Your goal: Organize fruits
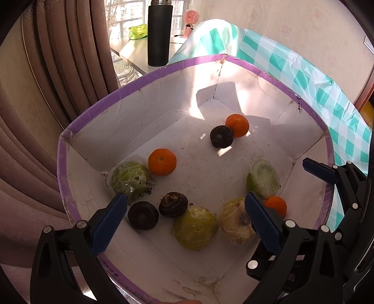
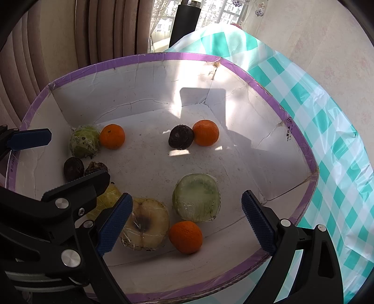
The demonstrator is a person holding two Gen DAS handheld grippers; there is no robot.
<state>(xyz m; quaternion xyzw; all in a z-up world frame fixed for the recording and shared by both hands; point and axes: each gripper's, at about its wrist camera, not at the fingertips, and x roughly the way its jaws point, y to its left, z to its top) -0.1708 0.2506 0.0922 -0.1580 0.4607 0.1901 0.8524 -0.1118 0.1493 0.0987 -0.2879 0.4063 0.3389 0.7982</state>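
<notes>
A white box with a purple rim holds the fruit. Inside lie three oranges, three dark round fruits, and several plastic-wrapped green and yellowish fruits. My left gripper is open and empty, above the near part of the box. My right gripper is open and empty, above an orange, a wrapped cut fruit and a wrapped green fruit.
The box sits on a teal-and-white checked cloth. A black flask stands behind the box on a sill, with a green pack and a pink fan. Curtains hang at the left.
</notes>
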